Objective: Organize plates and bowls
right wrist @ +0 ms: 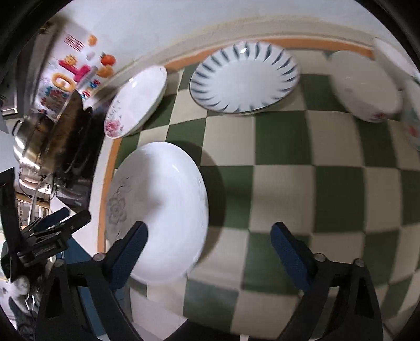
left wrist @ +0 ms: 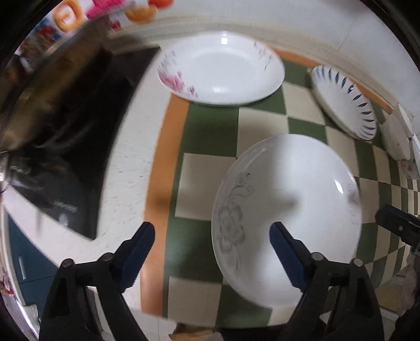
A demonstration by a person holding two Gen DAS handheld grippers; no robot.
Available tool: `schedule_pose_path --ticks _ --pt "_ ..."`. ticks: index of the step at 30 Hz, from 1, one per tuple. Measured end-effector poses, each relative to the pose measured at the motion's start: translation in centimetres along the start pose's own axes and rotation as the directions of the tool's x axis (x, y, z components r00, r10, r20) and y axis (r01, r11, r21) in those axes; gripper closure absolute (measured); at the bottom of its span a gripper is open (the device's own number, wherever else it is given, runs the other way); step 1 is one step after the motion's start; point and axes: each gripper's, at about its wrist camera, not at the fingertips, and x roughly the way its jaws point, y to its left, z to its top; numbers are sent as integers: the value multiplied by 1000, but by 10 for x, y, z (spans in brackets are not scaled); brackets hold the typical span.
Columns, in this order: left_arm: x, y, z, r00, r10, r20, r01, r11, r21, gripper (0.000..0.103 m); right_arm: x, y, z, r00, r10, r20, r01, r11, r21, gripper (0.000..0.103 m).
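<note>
A white plate with a grey flower (left wrist: pixel 288 209) lies on the green checked mat (left wrist: pixel 210 131) near the front; it also shows in the right wrist view (right wrist: pixel 157 209). A pink-flowered plate (left wrist: pixel 223 68) (right wrist: pixel 136 99) lies at the back left. A blue-striped plate (left wrist: pixel 344 102) (right wrist: pixel 244 78) lies at the back. A white bowl (right wrist: pixel 365 86) (left wrist: pixel 396 141) sits at the far right. My left gripper (left wrist: pixel 212 249) is open and empty above the grey-flower plate's left edge. My right gripper (right wrist: pixel 210 249) is open and empty above that plate's right edge.
A black induction hob (left wrist: pixel 65 157) with a steel pot (right wrist: pixel 42 141) stands left of the mat. A flowered cup (right wrist: pixel 412 123) stands at the far right. A wall (right wrist: pixel 183 15) runs behind the counter.
</note>
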Motion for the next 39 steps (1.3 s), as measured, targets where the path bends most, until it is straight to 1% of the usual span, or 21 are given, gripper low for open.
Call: schedule_pose_path --ticks 1,2,3,4,5,6,7,8,9,10,13,15,18,21,27,29,33,39 --pt "9 2 5 1000 -13 -20 13 1000 8 26 8 2 4 1000 0 -18 0 1000 2 19" --pt "16 2 8 999 -27 -39 28 999 19 29 20 3 11 999 13 -45 -13 1000 5 23" --pt "23 3 10 998 -36 -57 38 999 23 35 26 5 14 998 19 -63 -19 1000 9 29" --pt "28 4 12 996 -43 -75 44 999 22 41 32 5 16 997 28 -78 -27 1000 11 33" --pt "33 4 13 994 -59 -91 61 998 20 46 39 6 18 995 37 -94 -36 999 10 40" --pt "37 5 13 991 -83 -105 85 996 11 55 49 7 21 992 38 -121 -37 999 9 47" --pt "40 5 13 987 -111 -119 112 994 -1 63 55 7 23 989 50 -137 -49 999 13 52" --pt "42 4 12 984 -125 -124 125 992 -5 68 57 8 21 987 59 -150 -57 998 16 64" --pt "43 3 12 982 -141 -126 141 990 -9 74 65 8 23 982 70 -175 -68 997 21 72" --pt "43 2 10 980 -155 -124 154 988 -14 75 67 8 22 980 79 -183 -76 997 21 74" --pt "39 2 8 983 -148 -111 146 989 -28 75 73 10 21 979 73 -191 -74 997 0 77" --pt "36 3 6 982 -155 -105 150 987 -59 75 74 8 21 979 81 -188 -82 997 -1 82" --pt "27 -3 4 984 -149 -94 143 987 -68 75 74 7 21 979 76 -188 -82 996 -21 84" --pt "20 -12 3 987 -140 -78 135 989 -63 75 62 -3 16 979 76 -191 -82 996 -23 84" --pt "9 -46 1 987 -144 -76 142 989 -38 75 33 -29 18 982 96 -164 -99 995 -6 84" --pt "9 -62 6 985 -152 -76 150 988 -25 75 21 -38 21 984 94 -152 -95 995 -3 84" --pt "6 -94 17 983 -168 -78 169 986 2 75 -5 -66 22 988 87 -127 -86 996 16 84" --pt "5 -134 19 981 -176 -84 181 981 66 75 -34 -113 16 992 63 -107 -58 997 54 84"
